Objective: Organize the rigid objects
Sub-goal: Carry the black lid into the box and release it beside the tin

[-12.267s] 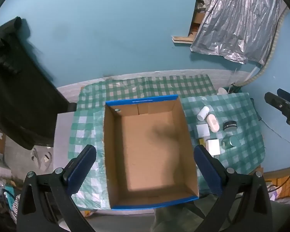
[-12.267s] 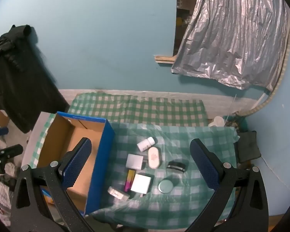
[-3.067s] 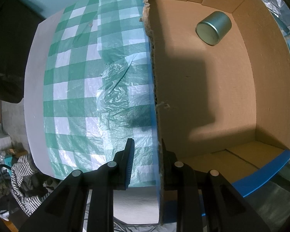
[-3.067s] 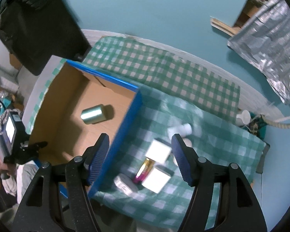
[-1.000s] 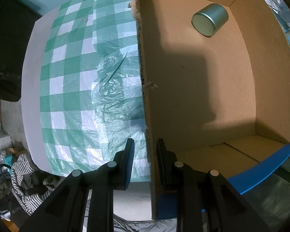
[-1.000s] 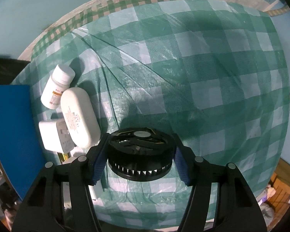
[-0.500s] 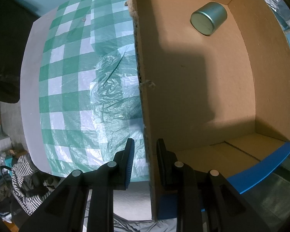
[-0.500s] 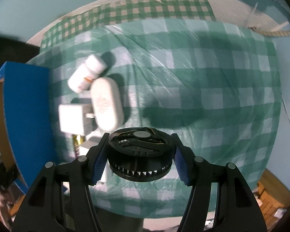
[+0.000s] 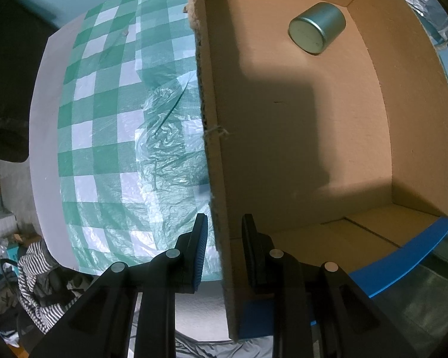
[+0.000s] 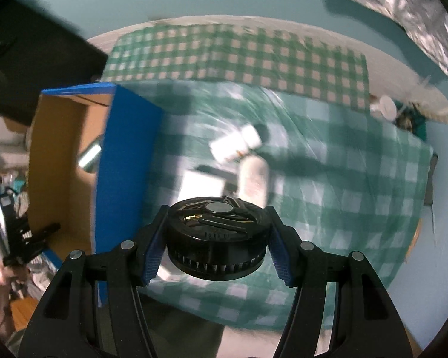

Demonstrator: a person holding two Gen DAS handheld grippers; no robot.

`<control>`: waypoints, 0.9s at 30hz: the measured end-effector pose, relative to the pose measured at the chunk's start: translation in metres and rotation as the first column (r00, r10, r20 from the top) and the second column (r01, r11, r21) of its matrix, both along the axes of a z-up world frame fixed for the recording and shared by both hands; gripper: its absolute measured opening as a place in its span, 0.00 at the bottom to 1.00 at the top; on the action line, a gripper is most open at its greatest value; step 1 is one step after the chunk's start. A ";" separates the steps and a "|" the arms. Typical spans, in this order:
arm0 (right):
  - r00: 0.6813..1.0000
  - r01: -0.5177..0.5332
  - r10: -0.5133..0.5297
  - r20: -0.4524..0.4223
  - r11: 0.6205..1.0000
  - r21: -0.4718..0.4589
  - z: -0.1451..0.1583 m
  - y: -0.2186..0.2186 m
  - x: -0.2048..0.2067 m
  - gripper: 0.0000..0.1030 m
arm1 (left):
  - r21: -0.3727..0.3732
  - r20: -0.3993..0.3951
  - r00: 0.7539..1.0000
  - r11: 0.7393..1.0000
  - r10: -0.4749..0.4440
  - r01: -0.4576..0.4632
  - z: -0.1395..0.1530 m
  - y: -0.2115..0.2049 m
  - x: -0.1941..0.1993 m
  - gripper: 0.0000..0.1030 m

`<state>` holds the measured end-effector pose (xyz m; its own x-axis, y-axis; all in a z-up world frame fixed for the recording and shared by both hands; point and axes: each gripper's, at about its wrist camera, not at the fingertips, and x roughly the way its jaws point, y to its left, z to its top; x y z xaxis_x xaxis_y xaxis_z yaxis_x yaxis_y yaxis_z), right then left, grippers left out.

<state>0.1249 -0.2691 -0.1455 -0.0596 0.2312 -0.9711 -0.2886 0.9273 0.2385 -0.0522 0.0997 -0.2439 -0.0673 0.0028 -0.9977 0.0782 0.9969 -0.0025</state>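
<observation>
My right gripper [image 10: 216, 240] is shut on a round black fan-like disc [image 10: 216, 235] and holds it in the air above the green checked table. My left gripper [image 9: 222, 249] is shut on the left wall of the cardboard box [image 9: 215, 149], one finger on each side of the wall near its front corner. A silver tin [image 9: 316, 31] lies on its side at the box's far end; it also shows in the right wrist view [image 10: 89, 153]. The box [image 10: 125, 161] with its blue outside stands left of the disc.
A white pill bottle [image 10: 236, 144], a white oval case [image 10: 254, 182] and a white block [image 10: 200, 188] lie blurred on the cloth right of the box. The table's left edge [image 9: 44, 149] drops to clothes on the floor. A foil sheet [image 10: 403, 0] hangs at the back right.
My right gripper has lifted the black disc off the cloth and swung left toward the box. My left gripper keeps its hold on the box wall and has barely moved.
</observation>
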 end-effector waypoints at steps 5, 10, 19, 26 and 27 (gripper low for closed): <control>0.997 -0.075 0.074 0.029 0.997 0.020 0.019 0.034 0.005 0.60 | -0.002 0.002 1.000 1.000 0.001 -0.001 0.000 0.000 -0.001 0.23; 0.988 -0.149 0.148 0.054 0.989 0.022 0.029 0.066 0.013 0.60 | 0.000 0.000 1.000 1.000 -0.005 0.005 -0.001 -0.003 0.000 0.23; 0.961 -0.265 0.264 0.078 0.964 0.009 0.033 0.125 0.026 0.60 | -0.001 -0.003 1.000 1.000 -0.004 0.004 -0.002 -0.005 0.002 0.23; 0.943 -0.327 0.326 0.063 0.945 0.000 0.022 0.160 0.029 0.60 | 0.002 -0.004 1.000 1.000 -0.004 0.004 -0.002 -0.005 0.002 0.23; 0.940 -0.336 0.336 0.062 0.942 -0.003 0.019 0.166 0.029 0.60 | 0.003 -0.003 1.000 1.000 -0.005 0.005 -0.002 -0.006 0.002 0.23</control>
